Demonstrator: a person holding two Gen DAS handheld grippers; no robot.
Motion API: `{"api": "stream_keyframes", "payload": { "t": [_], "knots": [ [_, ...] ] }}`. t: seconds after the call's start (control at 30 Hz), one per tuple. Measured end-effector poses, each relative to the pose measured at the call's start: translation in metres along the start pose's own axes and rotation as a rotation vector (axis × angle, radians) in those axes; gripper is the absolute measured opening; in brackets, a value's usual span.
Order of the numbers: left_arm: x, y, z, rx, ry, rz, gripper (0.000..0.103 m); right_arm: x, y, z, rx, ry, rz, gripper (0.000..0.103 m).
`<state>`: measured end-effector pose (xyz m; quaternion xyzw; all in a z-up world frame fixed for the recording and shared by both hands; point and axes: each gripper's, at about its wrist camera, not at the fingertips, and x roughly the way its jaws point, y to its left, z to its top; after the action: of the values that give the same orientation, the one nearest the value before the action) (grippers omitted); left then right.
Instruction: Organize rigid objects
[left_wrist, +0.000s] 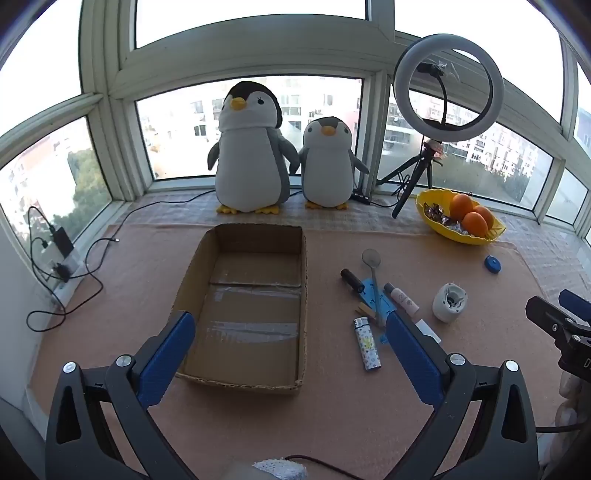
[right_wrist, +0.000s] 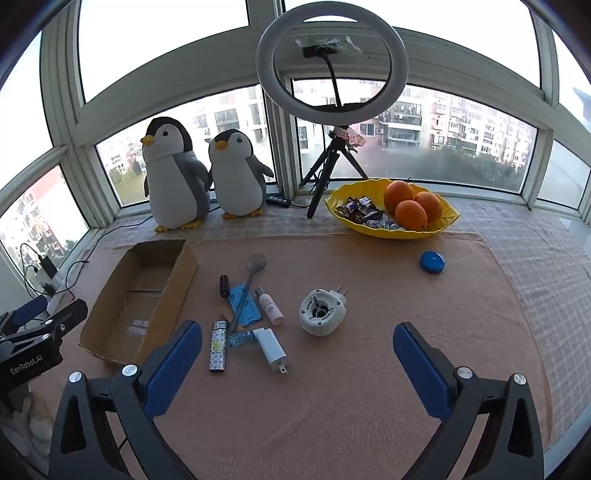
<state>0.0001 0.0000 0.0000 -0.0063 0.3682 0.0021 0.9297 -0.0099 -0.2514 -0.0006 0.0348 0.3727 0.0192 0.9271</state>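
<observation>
An open cardboard box (left_wrist: 192, 269) (right_wrist: 184, 266) lies empty on the orange cloth. To its right lie a lighter (left_wrist: 366, 343) (right_wrist: 218, 345), a spoon (left_wrist: 371, 258) (right_wrist: 256, 263), a black tube (left_wrist: 352, 280) (right_wrist: 224, 285), a white bottle (left_wrist: 402, 299) (right_wrist: 270, 305), a white plug-in device (left_wrist: 449, 302) (right_wrist: 322, 312), a white charger (right_wrist: 271, 345) and a blue disc (left_wrist: 492, 264) (right_wrist: 432, 262). My left gripper (left_wrist: 290, 328) is open and empty above the box's near end. My right gripper (right_wrist: 297, 339) is open and empty, just short of the plug-in device.
Two plush penguins (left_wrist: 255, 147) (right_wrist: 177, 173) stand at the window. A ring light on a tripod (left_wrist: 448, 86) (right_wrist: 332, 62) and a yellow bowl (left_wrist: 424, 201) (right_wrist: 340, 195) with oranges and sweets stand behind the objects. Cables and a charger (left_wrist: 61, 240) lie far left.
</observation>
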Motion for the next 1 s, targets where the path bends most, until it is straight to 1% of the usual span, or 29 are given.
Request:
{"api": "stream_keyframes", "payload": {
  "t": [0.27,0.33,0.53,1.0],
  "knots": [
    [-0.001,-0.0012,0.0022,0.004,-0.012,0.009,0.102,-0.0005,-0.0018,0.0006,0.012,0.016,0.01,0.102],
    [-0.0034,-0.0006,0.0026,0.004,-0.013,0.009,0.102,-0.0011,-0.0057,0.0065,0.012,0.017,0.006,0.102],
    [-0.0024,-0.0016,0.0027,0.001,-0.013,0.005,0.102,-0.0008,0.0008,0.0014,0.003,0.002,0.0,0.102],
    [-0.0053,-0.0016,0.0009,0.003,-0.019,-0.011,0.102,-0.0021,0.0014,0.0012,0.008,0.008,-0.009,0.102]
  ]
}}
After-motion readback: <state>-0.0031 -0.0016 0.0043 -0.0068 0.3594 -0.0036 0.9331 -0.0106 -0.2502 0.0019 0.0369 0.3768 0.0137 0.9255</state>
